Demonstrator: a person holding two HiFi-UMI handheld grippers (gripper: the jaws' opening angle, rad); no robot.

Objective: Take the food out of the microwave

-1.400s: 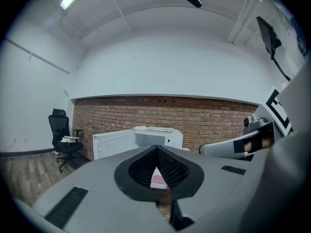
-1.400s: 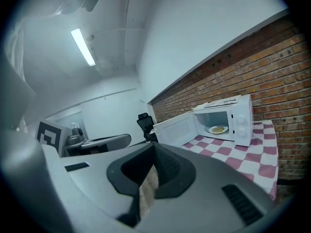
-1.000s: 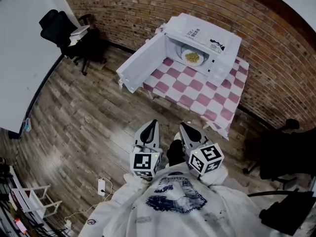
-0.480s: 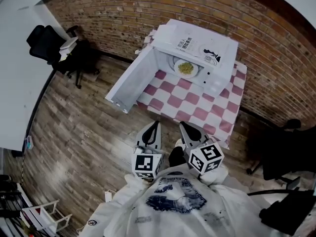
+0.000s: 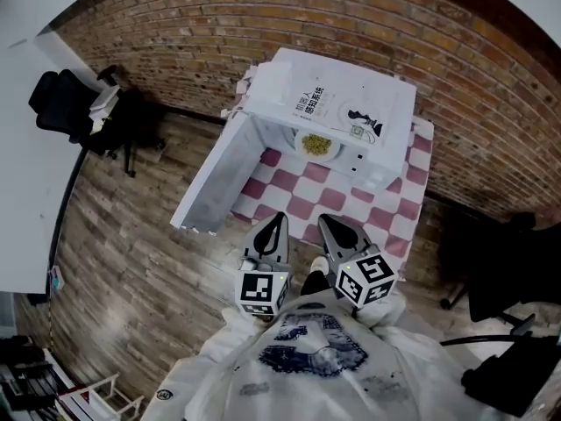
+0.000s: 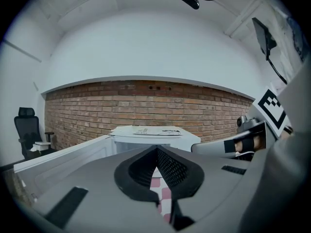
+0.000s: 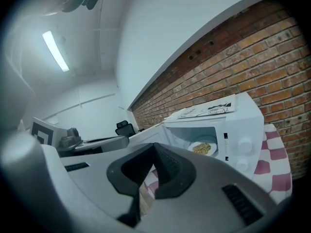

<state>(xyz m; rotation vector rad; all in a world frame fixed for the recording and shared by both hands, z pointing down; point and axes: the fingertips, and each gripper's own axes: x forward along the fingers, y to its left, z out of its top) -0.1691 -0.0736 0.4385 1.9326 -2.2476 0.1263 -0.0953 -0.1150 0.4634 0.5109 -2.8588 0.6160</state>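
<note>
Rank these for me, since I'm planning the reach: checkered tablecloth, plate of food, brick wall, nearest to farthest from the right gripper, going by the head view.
1. Checkered tablecloth: on the table just ahead of the right gripper.
2. Plate of food: farther ahead, inside the open microwave.
3. Brick wall: at the back, behind the microwave.

A table under a pink-and-white checked cloth (image 5: 386, 207) stands by the brick wall (image 5: 202, 33). A white microwave (image 5: 351, 95) sits directly on it, its door (image 5: 213, 181) swung open past the table's left edge. The table stands on a wooden plank floor (image 5: 131, 244), which also carries a black office chair (image 5: 63, 103) well off to the left.
</note>
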